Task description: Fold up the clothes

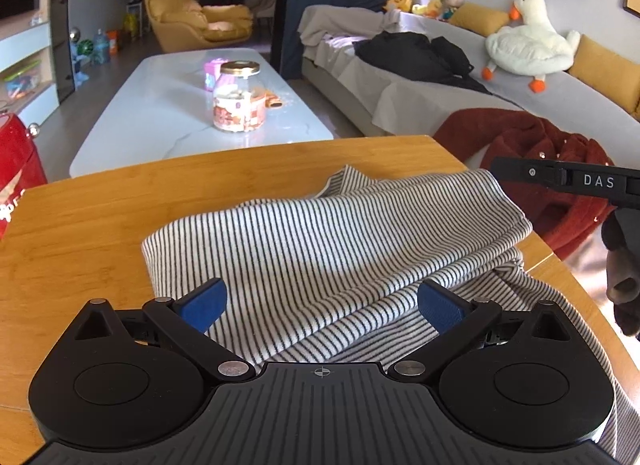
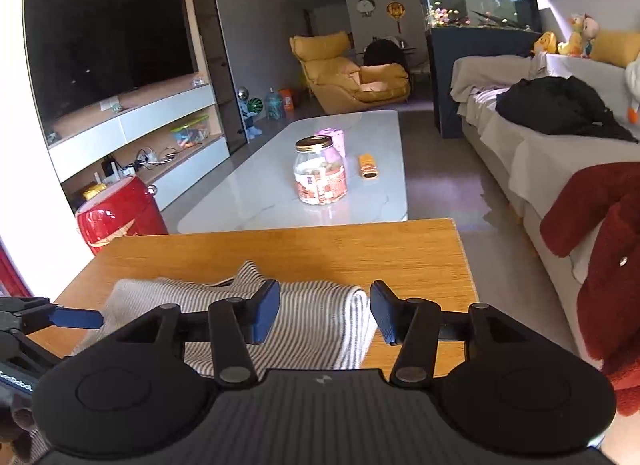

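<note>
**Striped garment lies part-folded on the wooden table, both grippers spread apart**

Striped garment [image 1: 328, 249] sits bunched across the middle of my left wrist view, resting on the wooden table [image 1: 80, 233] that fills the lower half of both frames. Behind it, upper centre, I see the white coffee table [image 2: 360, 137], and a red coat [image 2: 600, 249] hangs at the right edge. A glass jar [image 2: 320, 173] stands on the coffee table. My left gripper [image 1: 322, 307] has its jaws wide apart over the cloth, pressing on nothing. My right gripper [image 2: 324, 313] also stands apart, straddling the folded right edge of the fabric in the lower centre of its view; its pads [image 2: 266, 311] do not pinch the cloth.
</note>
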Available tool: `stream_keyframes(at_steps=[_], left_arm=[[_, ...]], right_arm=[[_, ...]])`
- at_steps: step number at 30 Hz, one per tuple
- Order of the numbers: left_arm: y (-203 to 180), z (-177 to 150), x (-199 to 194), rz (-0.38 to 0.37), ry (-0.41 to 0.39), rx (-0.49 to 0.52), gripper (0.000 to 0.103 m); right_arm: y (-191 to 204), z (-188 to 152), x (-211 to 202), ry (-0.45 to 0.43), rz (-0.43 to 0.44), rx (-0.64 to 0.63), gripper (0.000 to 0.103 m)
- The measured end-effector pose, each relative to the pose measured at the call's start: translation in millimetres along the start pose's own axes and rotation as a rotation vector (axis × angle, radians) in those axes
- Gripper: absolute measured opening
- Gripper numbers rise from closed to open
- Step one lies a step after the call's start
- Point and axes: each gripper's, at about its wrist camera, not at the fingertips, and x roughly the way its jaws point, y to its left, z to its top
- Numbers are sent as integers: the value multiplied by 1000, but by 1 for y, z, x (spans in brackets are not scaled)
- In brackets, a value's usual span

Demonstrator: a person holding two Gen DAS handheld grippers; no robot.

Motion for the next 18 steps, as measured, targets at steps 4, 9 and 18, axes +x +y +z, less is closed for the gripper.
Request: stream_keyframes(at_steps=[4, 9, 18], left_arm=[[4, -5, -9, 68, -27, 26, 103], [9, -17, -8, 88, 33, 42, 103], [7, 3, -27, -60, -51, -37, 103]], right_arm=[[0, -31, 22, 71, -23, 19, 56], [-3, -42, 27, 78, -34, 64, 76], [34, 17, 22, 0, 28, -73, 64]])
